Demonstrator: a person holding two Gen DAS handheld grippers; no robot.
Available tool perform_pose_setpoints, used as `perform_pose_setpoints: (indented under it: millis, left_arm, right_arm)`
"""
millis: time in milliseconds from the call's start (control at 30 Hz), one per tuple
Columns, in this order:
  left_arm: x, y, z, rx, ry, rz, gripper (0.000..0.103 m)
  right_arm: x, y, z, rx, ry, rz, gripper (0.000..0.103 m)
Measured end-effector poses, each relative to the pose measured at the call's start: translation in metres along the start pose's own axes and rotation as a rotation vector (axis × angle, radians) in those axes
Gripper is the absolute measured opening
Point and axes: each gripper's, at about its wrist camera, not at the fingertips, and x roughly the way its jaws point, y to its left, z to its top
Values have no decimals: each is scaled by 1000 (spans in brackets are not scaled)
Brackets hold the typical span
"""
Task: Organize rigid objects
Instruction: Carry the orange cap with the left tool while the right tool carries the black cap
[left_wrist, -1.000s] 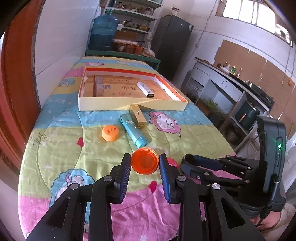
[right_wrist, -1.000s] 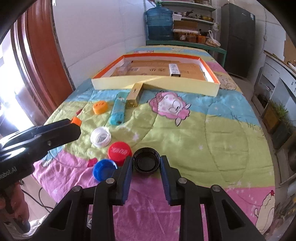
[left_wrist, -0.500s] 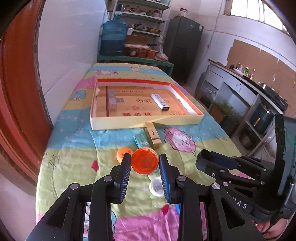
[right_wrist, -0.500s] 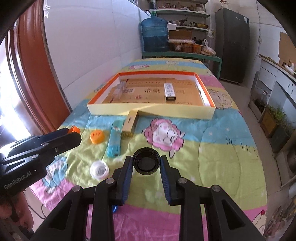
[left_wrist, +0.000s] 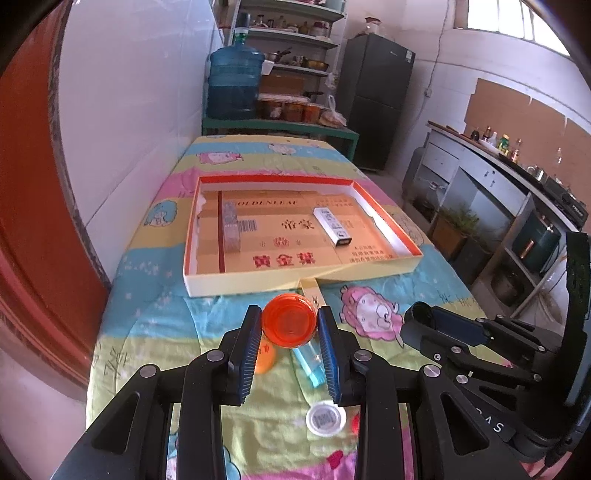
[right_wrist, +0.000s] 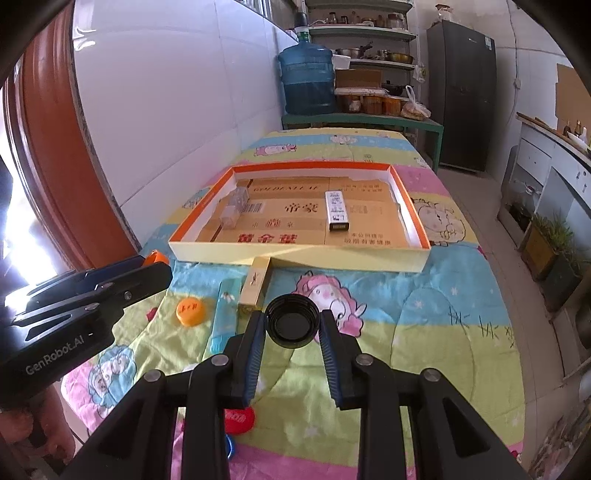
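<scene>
My left gripper (left_wrist: 289, 325) is shut on an orange cap (left_wrist: 289, 319) and holds it above the quilt, short of the shallow orange-rimmed box (left_wrist: 258, 282). My right gripper (right_wrist: 291, 326) is shut on a black cap (right_wrist: 291, 325), also raised in front of the box (right_wrist: 207, 254). Inside the box lie a white pack (left_wrist: 331, 226) and a clear case (left_wrist: 231, 225). On the quilt lie a yellow box (right_wrist: 254, 282), a blue lighter (right_wrist: 222, 314), an orange cap (right_wrist: 190, 311), a white cap (left_wrist: 325, 418) and a red cap (right_wrist: 240, 419).
The table (right_wrist: 424, 332) is covered with a cartoon quilt and stands against a white wall on the left. A water jug (right_wrist: 306, 79), shelves and a dark fridge (right_wrist: 463, 92) stand behind it. A counter (left_wrist: 517, 177) runs along the right.
Both grippers have risen and moved forward toward the box, each still holding its cap. The loose caps on the quilt have slid lower in both views.
</scene>
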Motion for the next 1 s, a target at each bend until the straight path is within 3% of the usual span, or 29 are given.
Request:
perform_pose_setpoints:
  millis: [1000]
  left_arm:
    - [44,-5,59,3,-19,27,32]
  right_arm:
    - [33,-27,48,39,-30,7,30]
